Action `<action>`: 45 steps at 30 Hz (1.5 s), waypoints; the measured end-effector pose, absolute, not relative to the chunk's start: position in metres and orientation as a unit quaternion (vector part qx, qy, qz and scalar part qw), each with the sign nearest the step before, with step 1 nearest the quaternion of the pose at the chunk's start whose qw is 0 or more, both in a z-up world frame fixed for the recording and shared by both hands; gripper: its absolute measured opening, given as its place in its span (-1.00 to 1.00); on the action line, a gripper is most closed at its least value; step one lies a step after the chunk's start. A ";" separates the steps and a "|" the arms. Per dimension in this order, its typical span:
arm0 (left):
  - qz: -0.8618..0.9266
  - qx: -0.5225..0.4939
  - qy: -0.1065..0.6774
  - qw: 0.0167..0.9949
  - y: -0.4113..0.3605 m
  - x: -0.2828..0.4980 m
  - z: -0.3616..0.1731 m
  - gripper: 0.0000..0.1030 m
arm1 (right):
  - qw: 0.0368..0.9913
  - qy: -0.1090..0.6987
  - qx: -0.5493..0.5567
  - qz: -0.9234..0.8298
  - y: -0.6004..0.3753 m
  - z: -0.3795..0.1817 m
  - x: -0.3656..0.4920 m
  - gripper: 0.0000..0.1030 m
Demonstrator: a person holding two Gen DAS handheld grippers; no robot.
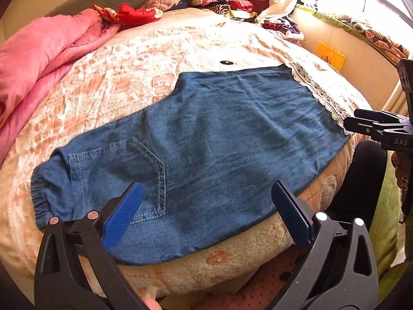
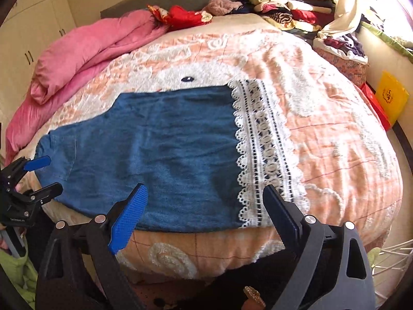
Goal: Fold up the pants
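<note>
Your pants (image 1: 206,139) lay flat across the near part of the bed (image 1: 144,59), on the peach and white bedspread (image 2: 322,118). They were blue denim, folded lengthwise, with the waistband (image 1: 42,191) toward your left and the white lace hem (image 2: 260,149) toward your right. A stitched back pocket (image 1: 124,170) faced up near the waistband.

Your left gripper (image 1: 206,206) had its fingers spread wide apart and gripped nothing. It sat at the near edge of the pants, with one blue pad (image 1: 124,214) over the pocket corner; whether it touched the cloth you could not tell. Your right gripper (image 2: 204,211) was likewise spread wide and held nothing, poised at the near edge of the pants just beside the lace hem. Each gripper also showed at the edge of the other's view.

A pink quilt (image 1: 44,59) was bunched along the far left side of the bed. Stacks of folded clothes (image 2: 289,5) sat at the head of the bed, and a yellow bag (image 2: 391,98) leaned beside the bed on your right
</note>
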State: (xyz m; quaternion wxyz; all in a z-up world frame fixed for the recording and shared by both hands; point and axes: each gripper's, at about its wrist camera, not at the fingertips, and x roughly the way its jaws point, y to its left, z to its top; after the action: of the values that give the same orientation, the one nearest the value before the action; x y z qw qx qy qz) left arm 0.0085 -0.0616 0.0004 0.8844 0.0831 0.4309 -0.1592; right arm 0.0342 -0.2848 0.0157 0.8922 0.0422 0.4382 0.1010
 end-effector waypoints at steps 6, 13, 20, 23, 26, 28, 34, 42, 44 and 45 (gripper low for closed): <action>-0.164 0.089 0.420 0.888 -0.072 0.011 0.012 0.81 | 0.903 0.418 0.049 0.090 -0.296 0.029 0.027 0.75; -0.173 0.103 0.408 0.891 -0.087 0.019 0.025 0.81 | 0.912 0.400 0.058 0.070 -0.311 0.039 0.019 0.75; -0.189 0.119 0.393 0.892 -0.107 0.030 0.040 0.81 | 0.920 0.384 0.063 0.049 -0.325 0.047 0.011 0.75; -0.194 0.124 0.389 0.892 -0.116 0.034 0.043 0.81 | 0.922 0.380 0.061 0.040 -0.330 0.050 0.008 0.75; -0.201 0.129 0.387 0.891 -0.125 0.041 0.047 0.81 | 0.924 0.377 0.060 0.033 -0.333 0.052 0.006 0.75; -0.205 0.132 0.384 0.891 -0.131 0.045 0.050 0.81 | 0.924 0.376 0.062 0.030 -0.334 0.051 0.006 0.75; -0.218 0.141 0.380 0.888 -0.153 0.059 0.054 0.81 | 0.922 0.380 0.066 0.025 -0.339 0.047 0.008 0.75; -0.232 0.149 0.388 0.879 -0.176 0.077 0.046 0.81 | 0.918 0.390 0.071 0.023 -0.343 0.036 0.013 0.75; -0.235 0.152 0.392 0.876 -0.181 0.083 0.041 0.81 | 0.916 0.394 0.072 0.024 -0.342 0.033 0.015 0.75; -0.236 0.153 0.393 0.875 -0.183 0.086 0.039 0.81 | 0.915 0.396 0.073 0.025 -0.342 0.031 0.016 0.75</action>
State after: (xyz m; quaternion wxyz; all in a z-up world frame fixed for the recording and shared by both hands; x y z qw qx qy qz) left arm 0.0859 -0.1832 0.0391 0.8753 0.1533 0.3934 -0.2357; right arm 0.0163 -0.3416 0.0309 0.9150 0.0731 0.3959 0.0255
